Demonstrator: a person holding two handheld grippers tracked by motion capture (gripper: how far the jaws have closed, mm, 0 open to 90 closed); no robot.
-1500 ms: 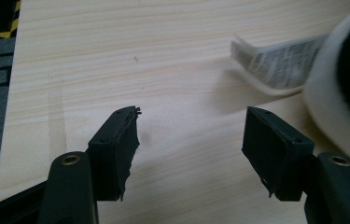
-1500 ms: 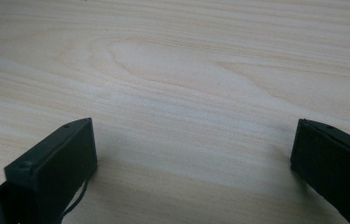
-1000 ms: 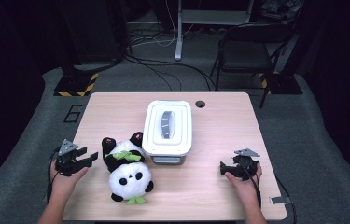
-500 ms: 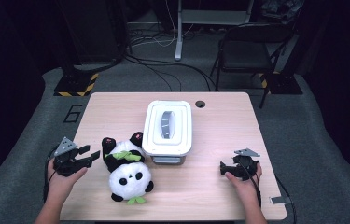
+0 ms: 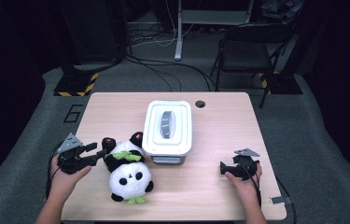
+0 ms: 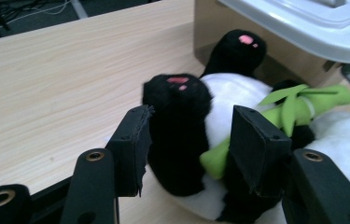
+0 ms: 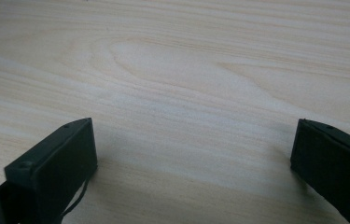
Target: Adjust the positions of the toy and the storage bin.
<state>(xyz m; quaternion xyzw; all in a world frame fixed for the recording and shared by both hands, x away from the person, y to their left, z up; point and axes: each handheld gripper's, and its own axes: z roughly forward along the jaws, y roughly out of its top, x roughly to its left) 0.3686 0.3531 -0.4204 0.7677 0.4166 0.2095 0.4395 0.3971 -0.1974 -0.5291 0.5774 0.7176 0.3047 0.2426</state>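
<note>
A plush panda [image 5: 128, 175] lies on its back on the wooden table [image 5: 219, 116], feet toward the white lidded box [image 5: 168, 126]. It holds a green leaf sprig [image 6: 303, 100]. My left gripper [image 5: 99, 153] reaches in from the left, and its jaws have just been closing. In the left gripper view its pads [image 6: 133, 140] press on the panda's black leg [image 6: 177, 126] and the fur beside it, so my left gripper [image 6: 189, 140] is shut on it. At the table's right my right gripper [image 5: 222, 168] rests low, and in its own view my right gripper [image 7: 191, 154] stands open over bare wood.
The box [image 6: 280, 28] stands just behind the panda's feet, its latch close to them. A round cable hole [image 5: 200, 103] sits near the table's far edge. A black chair [image 5: 252, 51] and floor cables lie beyond the table.
My left gripper has risen slightly and its jaws have narrowed around the panda's leg. The right hand has stayed where it was.
</note>
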